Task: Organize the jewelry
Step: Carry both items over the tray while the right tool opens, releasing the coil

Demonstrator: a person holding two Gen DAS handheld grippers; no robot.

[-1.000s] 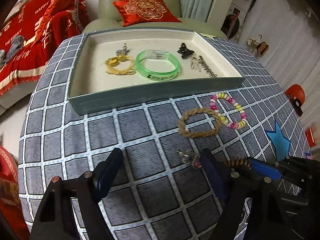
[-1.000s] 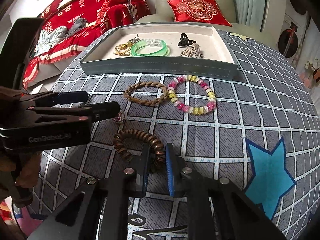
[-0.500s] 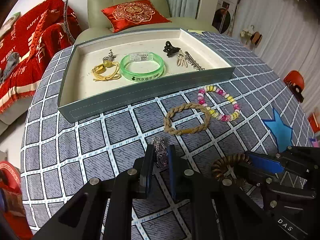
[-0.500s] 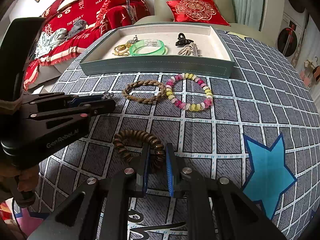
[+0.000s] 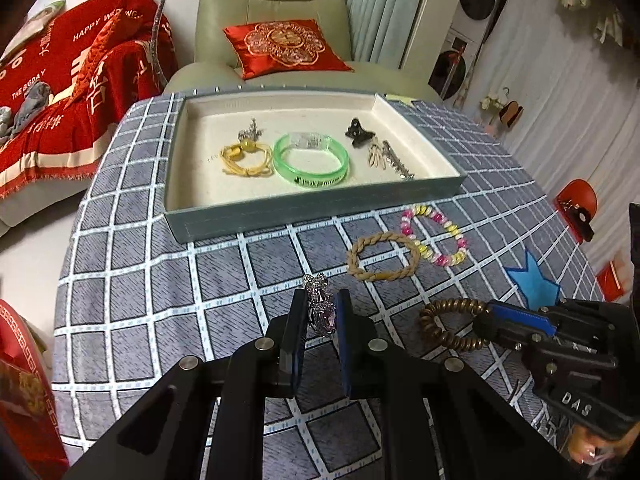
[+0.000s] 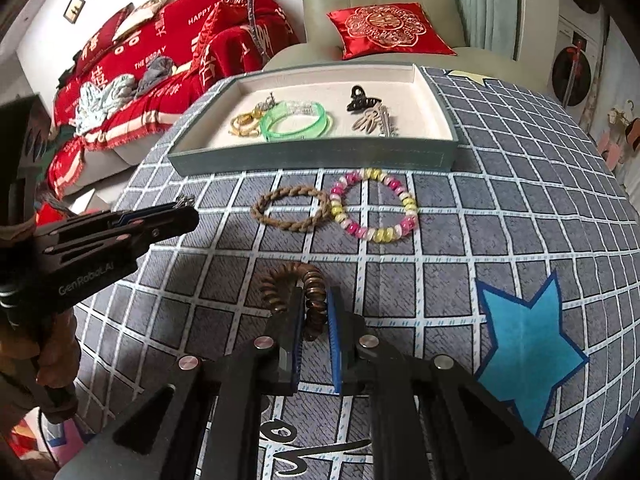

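Observation:
My left gripper [image 5: 320, 306] is shut on a small silver ornament with a pink stone [image 5: 320, 312], held just above the checked tablecloth; in the right wrist view the left gripper [image 6: 188, 212] shows it as a silver tip [image 6: 182, 201]. My right gripper [image 6: 314, 300] has its jaws closing on a brown spiral hair tie [image 6: 296, 284], squeezed between the pads. A braided tan bracelet [image 5: 382, 256] and a pink-and-yellow beaded bracelet [image 5: 436, 236] lie in front of the grey tray [image 5: 312, 210]. The tray holds a green bangle [image 5: 310, 160], a yellow cord [image 5: 244, 158], a black claw clip [image 5: 360, 132] and silver hair clips [image 5: 386, 158].
A green armchair with a red cushion [image 5: 286, 46] stands behind the table, and a sofa under a red blanket [image 6: 132, 80] is at the left. A blue star [image 6: 524, 340] marks the cloth at the right. The table edge drops away on the left.
The left gripper went from wide open to shut on the silver ornament and raised it off the cloth. The right gripper stayed on the spiral hair tie, which now bunches up.

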